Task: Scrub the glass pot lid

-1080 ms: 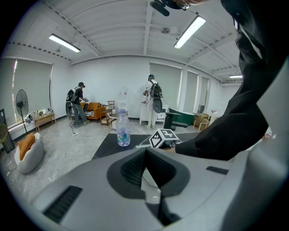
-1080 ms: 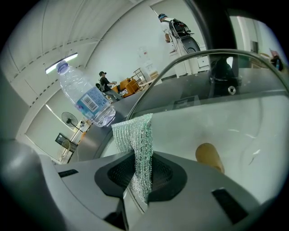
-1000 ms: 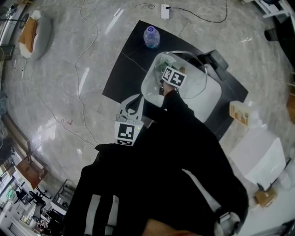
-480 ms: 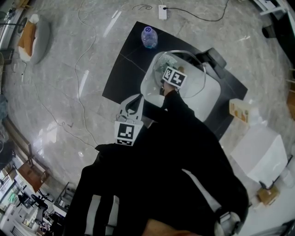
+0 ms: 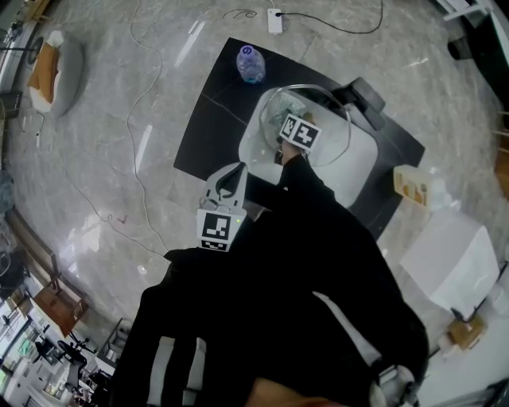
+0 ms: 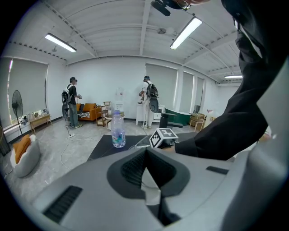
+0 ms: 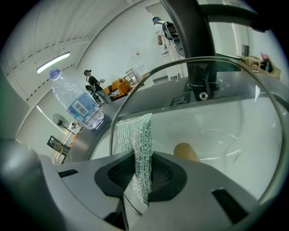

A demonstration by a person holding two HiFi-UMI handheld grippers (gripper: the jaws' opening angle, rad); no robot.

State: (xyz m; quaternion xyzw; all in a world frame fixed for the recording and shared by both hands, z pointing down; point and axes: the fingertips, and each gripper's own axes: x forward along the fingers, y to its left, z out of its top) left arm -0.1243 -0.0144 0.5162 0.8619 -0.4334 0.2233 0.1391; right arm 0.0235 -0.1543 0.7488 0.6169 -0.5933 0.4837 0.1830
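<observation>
The glass pot lid with a metal rim lies in a white basin on a black mat. My right gripper reaches over the basin, shut on a glittery green mesh scrub cloth. In the right gripper view the cloth lies against the lid near its rim, with the gripper just below. A tan round knob shows by the glass. My left gripper hangs short of the basin's near edge, jaws together with nothing between them.
A plastic water bottle stands on the mat's far corner. A black fixture sits at the basin's far edge. A cardboard box and a white case stand to the right, and cables and a power strip lie on the marble floor.
The head view has drifted slightly, so the bottle and mat sit a little higher and further left. Both grippers keep their places and their hold.
</observation>
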